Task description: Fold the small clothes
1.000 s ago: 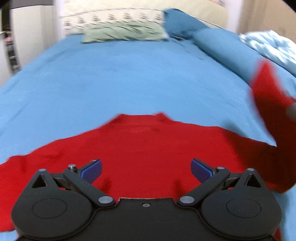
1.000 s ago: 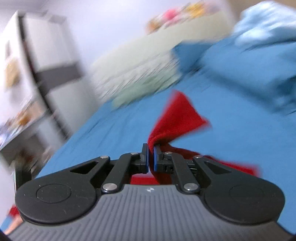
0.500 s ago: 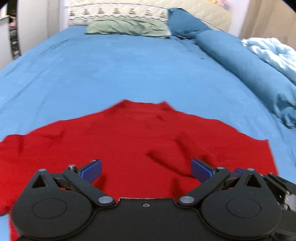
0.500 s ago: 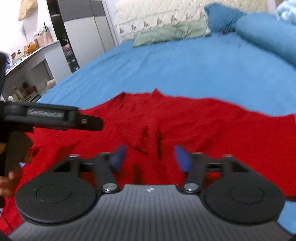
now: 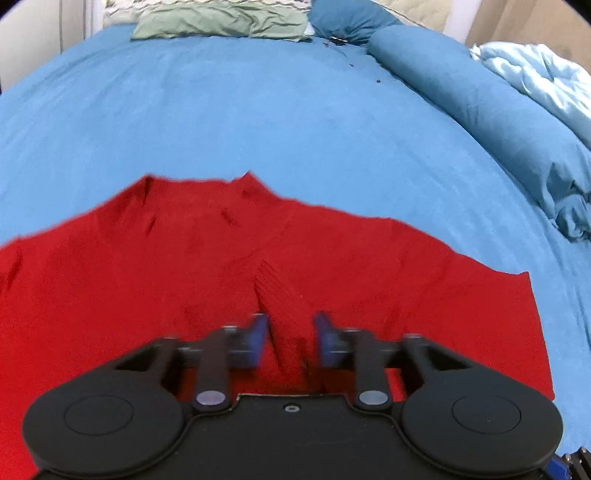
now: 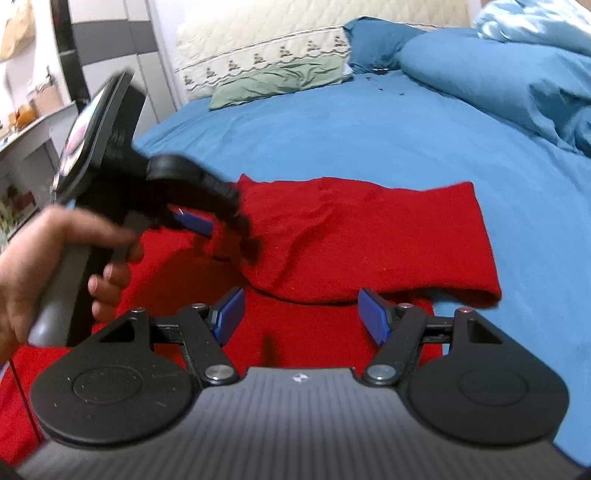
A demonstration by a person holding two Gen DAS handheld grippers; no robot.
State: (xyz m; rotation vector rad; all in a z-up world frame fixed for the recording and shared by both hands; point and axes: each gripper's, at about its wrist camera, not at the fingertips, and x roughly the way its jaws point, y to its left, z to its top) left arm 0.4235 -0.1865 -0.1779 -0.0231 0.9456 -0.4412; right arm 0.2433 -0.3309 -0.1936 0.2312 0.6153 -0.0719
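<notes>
A red knitted sweater (image 5: 155, 280) lies spread on the blue bed sheet (image 5: 258, 110). My left gripper (image 5: 290, 334) is low over its middle. Its jaws are closing, and a raised ridge of the red knit stands pinched between the blurred blue pads (image 5: 258, 332). In the right wrist view a hand (image 6: 33, 254) holds this left gripper (image 6: 236, 229), tips down on the sweater. My right gripper (image 6: 301, 314) hovers open just above the sweater (image 6: 369, 236), nothing between its pads. One side of the sweater lies folded over the body ahead of it.
A green pillow (image 5: 221, 18) and a dark blue pillow (image 5: 347, 18) lie at the head of the bed. A blue bolster (image 5: 480, 110) and a pale blue duvet (image 5: 539, 70) run along the right. A desk and wardrobe (image 6: 74, 55) stand left of the bed.
My right gripper let go of the lifted red sleeve, opened, and sank toward the sweater. My left gripper moved forward and down, and its wide jaws came together on a ridge of knit.
</notes>
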